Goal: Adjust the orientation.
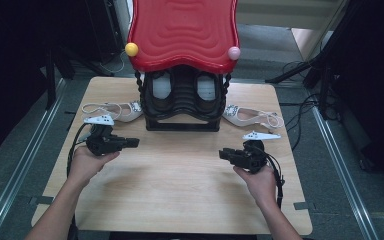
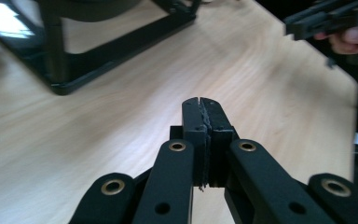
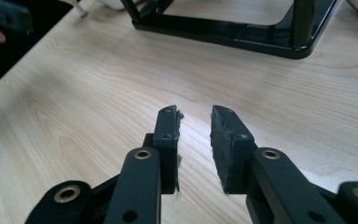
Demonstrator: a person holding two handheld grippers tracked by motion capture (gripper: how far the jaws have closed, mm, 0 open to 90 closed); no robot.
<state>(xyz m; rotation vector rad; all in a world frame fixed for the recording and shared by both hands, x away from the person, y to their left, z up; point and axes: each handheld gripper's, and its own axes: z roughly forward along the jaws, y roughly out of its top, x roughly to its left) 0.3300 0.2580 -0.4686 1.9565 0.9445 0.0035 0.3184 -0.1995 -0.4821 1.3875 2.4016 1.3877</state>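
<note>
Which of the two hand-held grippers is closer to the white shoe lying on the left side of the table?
The left. The left hand-held gripper sits just in front of that white shoe, empty. The right hand-held gripper is across the table, beyond the black rack.

I see my matte black two-jaw left gripper (image 1: 130, 142) at nine o'clock, brass-ringed pivots, white plate; its right twin (image 1: 226, 154) at three trails black cable; forearms bare.

I see a red rippled lid (image 1: 182, 32) with yellow (image 1: 131, 49) and pink (image 1: 234, 52) balls, a black rack (image 1: 182, 102), white shoes (image 1: 111, 111), pale wood-grain desk (image 1: 180, 185), black fingers (image 3: 228, 144).
</note>
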